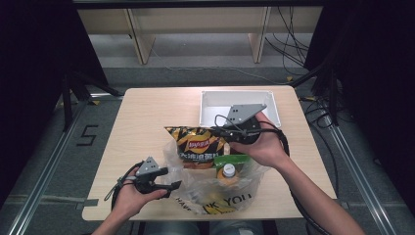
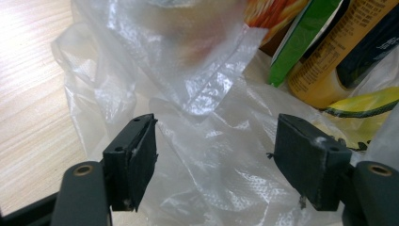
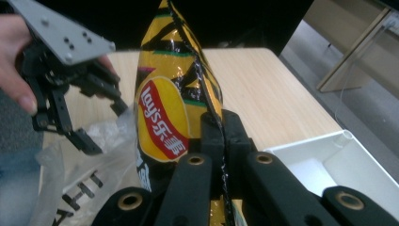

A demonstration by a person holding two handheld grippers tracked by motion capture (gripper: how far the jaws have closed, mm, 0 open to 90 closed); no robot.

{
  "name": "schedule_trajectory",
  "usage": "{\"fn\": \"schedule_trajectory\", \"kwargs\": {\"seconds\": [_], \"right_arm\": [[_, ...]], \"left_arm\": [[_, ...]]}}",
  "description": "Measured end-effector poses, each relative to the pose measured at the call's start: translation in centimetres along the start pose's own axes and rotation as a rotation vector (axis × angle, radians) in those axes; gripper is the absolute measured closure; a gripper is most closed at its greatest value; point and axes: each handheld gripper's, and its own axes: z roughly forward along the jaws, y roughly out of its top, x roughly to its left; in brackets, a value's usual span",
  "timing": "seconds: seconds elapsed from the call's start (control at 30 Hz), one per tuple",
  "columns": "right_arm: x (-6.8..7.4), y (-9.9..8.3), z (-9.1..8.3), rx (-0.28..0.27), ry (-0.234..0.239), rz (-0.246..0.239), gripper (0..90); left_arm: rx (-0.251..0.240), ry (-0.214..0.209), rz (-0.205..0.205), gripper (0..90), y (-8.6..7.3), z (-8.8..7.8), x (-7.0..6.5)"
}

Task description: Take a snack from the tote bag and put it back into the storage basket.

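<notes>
A black and yellow chip bag hangs upright above the clear plastic shopping bag, its lower end still inside the bag's mouth. My right gripper is shut on the chip bag's crimped side edge. My left gripper sits at the plastic bag's left rim, open, with loose bag film lying between its jaws but not pinched. From the right gripper view, the left gripper shows to the left of the chip bag. Inside the plastic bag are a yellow bottle and a green packet.
A white rectangular bin stands at the table's back right, just behind my right hand. Bare wooden tabletop spreads to the left and back. The plastic bag reaches the table's front edge.
</notes>
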Motion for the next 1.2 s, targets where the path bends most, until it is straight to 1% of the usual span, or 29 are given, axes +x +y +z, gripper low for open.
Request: {"fn": "schedule_trajectory", "kwargs": {"seconds": [0.03, 0.07, 0.1, 0.17, 0.2, 0.23, 0.3, 0.33, 0.4, 0.43, 0.47, 0.5, 0.53, 0.57, 0.6, 0.63, 0.67, 0.7, 0.73, 0.77, 0.83, 0.9, 0.93, 0.97, 1.03, 1.07, 1.1, 1.13, 1.2], "right_arm": [[0.0, 0.1, -0.1, -0.011, 0.001, 0.004, 90.0], [0.0, 0.2, -0.2, -0.017, 0.004, 0.016, 90.0], [0.0, 0.3, -0.3, -0.027, 0.003, 0.019, 90.0], [0.0, 0.4, -0.5, -0.047, -0.006, 0.029, 90.0], [-0.1, 0.5, -0.6, -0.058, -0.011, 0.039, 90.0], [-0.1, 0.5, -0.7, -0.069, -0.015, 0.038, 90.0], [-0.3, 0.6, -0.9, -0.082, -0.023, 0.047, 90.0], [-0.3, 0.6, -0.9, -0.091, -0.027, 0.048, 90.0], [-0.4, 0.7, -1.0, -0.107, -0.033, 0.058, 90.0], [-0.4, 0.8, -1.1, -0.108, -0.025, 0.061, 90.0], [-0.5, 0.8, -1.2, -0.115, -0.038, 0.050, 90.0], [-0.4, 0.9, -1.3, -0.113, -0.025, 0.062, 90.0], [-0.4, 1.0, -1.3, -0.125, -0.037, 0.062, 90.0], [-0.4, 1.0, -1.4, -0.124, -0.026, 0.067, 90.0], [-0.5, 1.1, -1.5, -0.137, -0.039, 0.057, 90.0], [-0.6, 1.2, -1.6, -0.137, -0.029, 0.065, 90.0], [-0.5, 1.3, -1.6, -0.149, -0.043, 0.079, 90.0], [-0.6, 1.3, -1.6, -0.153, -0.029, 0.071, 90.0], [-0.6, 1.4, -1.7, -0.150, -0.029, 0.070, 90.0], [-0.6, 1.4, -1.6, -0.161, -0.050, 0.061, 90.0], [-0.6, 1.5, -1.7, -0.156, -0.031, 0.076, 90.0], [-0.6, 1.5, -1.9, -0.172, -0.038, 0.088, 90.0], [-0.7, 1.6, -1.9, -0.183, -0.046, 0.085, 90.0], [-0.8, 1.7, -2.1, -0.188, -0.046, 0.085, 90.0], [-0.8, 1.9, -2.3, -0.198, -0.048, 0.091, 90.0], [-0.8, 2.0, -2.3, -0.201, -0.057, 0.082, 90.0], [-0.7, 2.0, -2.3, -0.195, -0.041, 0.081, 90.0], [-0.7, 2.0, -2.3, -0.193, -0.046, 0.080, 90.0], [-0.6, 1.8, -2.2, -0.186, -0.043, 0.080, 90.0]], "left_arm": [[0.002, -0.010, -0.017, 29.7, -0.1, 0.0, -0.2], [0.001, -0.019, -0.022, 29.7, -0.1, 0.1, -0.2], [0.017, -0.026, -0.012, 29.7, 0.0, 0.1, 0.0], [0.012, -0.005, -0.009, 29.8, -0.1, 0.2, -0.1], [0.028, -0.013, 0.008, 29.9, -0.1, 0.1, 0.1], [0.022, -0.021, -0.011, 30.0, -0.1, 0.2, 0.1], [0.017, -0.003, -0.001, 30.0, -0.2, 0.3, 0.1], [0.017, -0.013, -0.009, 30.0, -0.2, 0.4, 0.0], [0.019, -0.014, -0.008, 30.0, -0.3, 0.4, 0.0], [0.019, -0.013, -0.009, 30.0, -0.3, 0.4, 0.0], [0.020, -0.013, -0.009, 30.0, -0.3, 0.5, 0.0], [0.020, -0.013, -0.008, 30.1, -0.3, 0.5, 0.0], [0.021, -0.013, -0.008, 30.4, -0.3, 0.5, 0.0], [0.021, -0.013, -0.007, 30.6, -0.3, 0.5, 0.0], [0.021, -0.014, -0.007, 30.7, -0.3, 0.5, 0.0], [0.021, -0.014, -0.007, 30.8, -0.3, 0.5, 0.0], [0.021, -0.014, -0.006, 30.9, -0.3, 0.5, 0.0], [0.040, -0.016, -0.001, 30.9, -0.3, 0.4, 0.1], [0.047, -0.015, 0.009, 31.0, -0.3, 0.4, 0.1], [0.038, -0.009, 0.007, 31.1, -0.3, 0.5, 0.1], [0.038, -0.010, 0.009, 31.2, -0.3, 0.5, 0.1], [0.036, -0.015, -0.001, 31.5, -0.4, 0.5, 0.0], [0.046, -0.020, -0.004, 31.8, -0.4, 0.5, 0.1], [0.035, -0.014, -0.002, 32.0, -0.4, 0.6, 0.0], [0.046, -0.023, -0.002, 32.4, -0.4, 0.6, 0.1], [0.034, -0.017, -0.006, 32.6, -0.5, 0.7, 0.0], [0.031, -0.013, -0.006, 32.8, -0.4, 0.5, 0.1], [0.028, -0.007, -0.002, 32.8, -0.2, 0.3, 0.1], [-0.005, 0.004, -0.012, 32.2, 0.0, -0.1, 0.2]]}}
